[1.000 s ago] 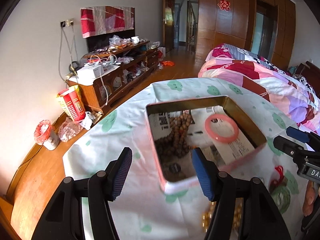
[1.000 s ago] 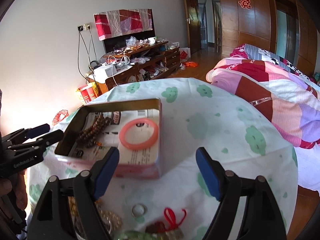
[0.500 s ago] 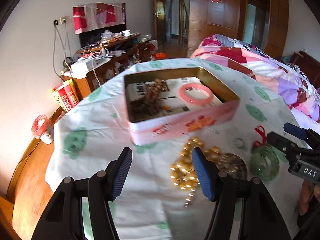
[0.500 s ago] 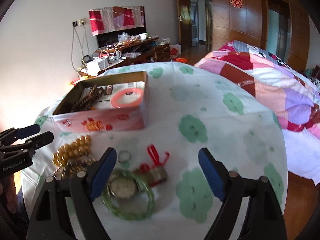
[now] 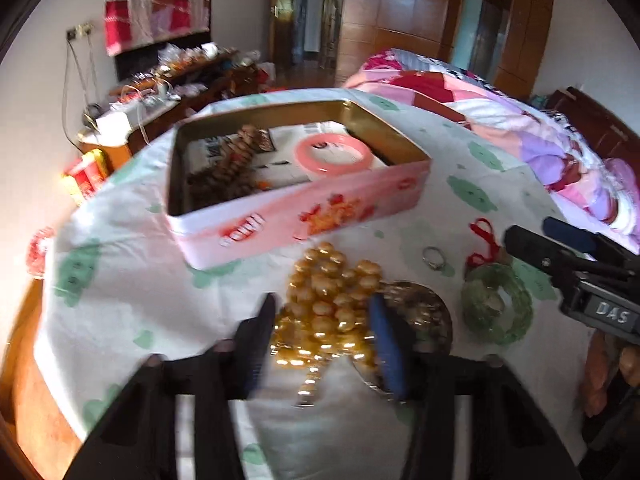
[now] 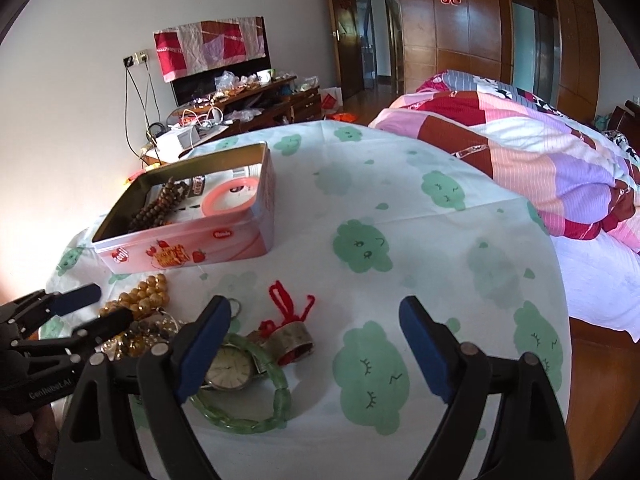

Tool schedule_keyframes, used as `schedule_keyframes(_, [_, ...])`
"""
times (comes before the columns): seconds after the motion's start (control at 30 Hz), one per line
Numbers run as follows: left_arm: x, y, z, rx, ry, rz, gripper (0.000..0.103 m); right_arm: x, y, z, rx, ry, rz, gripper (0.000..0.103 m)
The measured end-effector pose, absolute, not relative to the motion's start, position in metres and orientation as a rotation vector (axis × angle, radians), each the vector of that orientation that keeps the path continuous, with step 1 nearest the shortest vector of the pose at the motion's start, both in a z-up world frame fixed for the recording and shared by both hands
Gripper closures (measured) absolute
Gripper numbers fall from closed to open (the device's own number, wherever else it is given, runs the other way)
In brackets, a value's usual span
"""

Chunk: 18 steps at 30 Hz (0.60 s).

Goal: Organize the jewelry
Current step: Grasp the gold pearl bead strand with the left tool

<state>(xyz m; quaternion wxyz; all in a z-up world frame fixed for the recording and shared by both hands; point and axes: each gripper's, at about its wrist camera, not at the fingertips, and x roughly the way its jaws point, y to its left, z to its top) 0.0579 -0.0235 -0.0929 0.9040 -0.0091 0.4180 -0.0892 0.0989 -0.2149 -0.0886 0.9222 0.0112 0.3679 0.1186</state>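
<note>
Left gripper (image 5: 322, 316) has dropped from over the tin (image 5: 304, 216) to straddle the yellow beads (image 5: 328, 300) on the cloth, jaws spread, likely next pick; right gripper (image 6: 314, 344) idle, jaws spread.

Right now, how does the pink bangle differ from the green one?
The pink bangle lies inside the pink tin, while the green bangle lies out on the tablecloth. The pink bangle is opaque with a smooth band; the green bangle looks translucent and segmented. Nothing sits inside the pink bangle's ring, whereas a wristwatch rests partly within the green bangle's. Both are round rings lying flat.
</note>
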Motion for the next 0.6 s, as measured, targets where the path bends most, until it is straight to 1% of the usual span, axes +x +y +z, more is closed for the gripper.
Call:
schedule_keyframes(0.03, [0.057,-0.024,-0.093,-0.017,0.861,-0.189,0.068,0.099,-0.215,-0.089,0.022,0.758,0.241,0.015])
schedule_keyframes(0.13, [0.053,-0.023,-0.090,-0.035,0.848,-0.192,0.073,0.099,-0.216,-0.090,0.022,0.763,0.236,0.015])
schedule_keyframes(0.33, [0.048,-0.016,-0.079,-0.068,0.822,-0.230,0.078,0.099,-0.215,-0.092,0.023,0.776,0.234,0.014])
schedule_keyframes(0.6, [0.043,0.006,-0.040,-0.097,0.699,-0.185,0.079,0.100,-0.218,-0.094,0.038,0.787,0.228,0.014])
